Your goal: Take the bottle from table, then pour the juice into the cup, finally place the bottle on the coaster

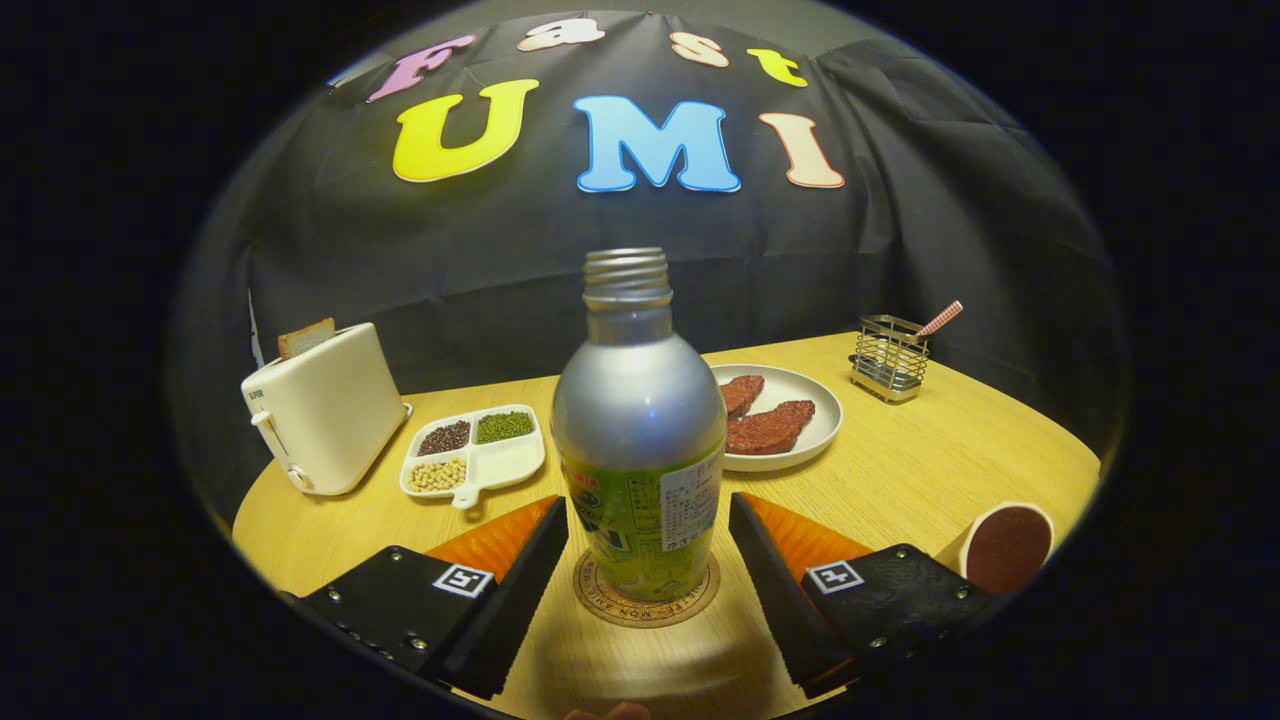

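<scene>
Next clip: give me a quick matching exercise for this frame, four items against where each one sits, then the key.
Items:
1. bottle
2. cup
3. slice of bread
4. straw

Places:
A. in the wire holder
B. on the coaster, between the open gripper fingers, untouched by either
C. in the toaster
D. on the table beside the right-hand finger

Pairs: 1-B, 2-D, 3-C, 4-A
</scene>
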`<state>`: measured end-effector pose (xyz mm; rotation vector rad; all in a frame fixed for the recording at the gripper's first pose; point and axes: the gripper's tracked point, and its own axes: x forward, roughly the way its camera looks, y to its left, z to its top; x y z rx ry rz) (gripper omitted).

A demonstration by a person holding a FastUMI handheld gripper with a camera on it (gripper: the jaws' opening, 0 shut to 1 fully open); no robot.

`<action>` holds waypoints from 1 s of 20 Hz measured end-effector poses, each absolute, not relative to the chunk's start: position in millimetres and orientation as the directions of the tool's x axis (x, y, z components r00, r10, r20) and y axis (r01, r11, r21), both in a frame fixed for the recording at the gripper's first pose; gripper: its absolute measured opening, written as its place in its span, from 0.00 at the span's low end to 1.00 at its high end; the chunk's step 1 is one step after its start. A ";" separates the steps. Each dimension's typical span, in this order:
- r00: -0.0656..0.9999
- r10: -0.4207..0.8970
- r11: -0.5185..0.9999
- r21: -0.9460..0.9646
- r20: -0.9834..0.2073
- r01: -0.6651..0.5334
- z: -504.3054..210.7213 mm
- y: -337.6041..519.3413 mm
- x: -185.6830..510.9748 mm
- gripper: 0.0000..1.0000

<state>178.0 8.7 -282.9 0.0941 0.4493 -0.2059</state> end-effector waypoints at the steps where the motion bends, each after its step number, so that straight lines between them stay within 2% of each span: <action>1: 0.888 -0.171 0.976 0.050 -0.428 0.212 -273.8 9.2 175.0 0.98; 7: 0.939 -0.135 0.982 0.083 -0.317 0.170 -197.9 10.0 144.2 0.98; 14: 0.985 -0.032 0.997 0.060 -0.170 0.043 -92.4 29.6 108.2 0.98; 20: 0.990 0.031 0.997 0.074 -0.141 -0.021 -35.2 49.9 67.8 0.98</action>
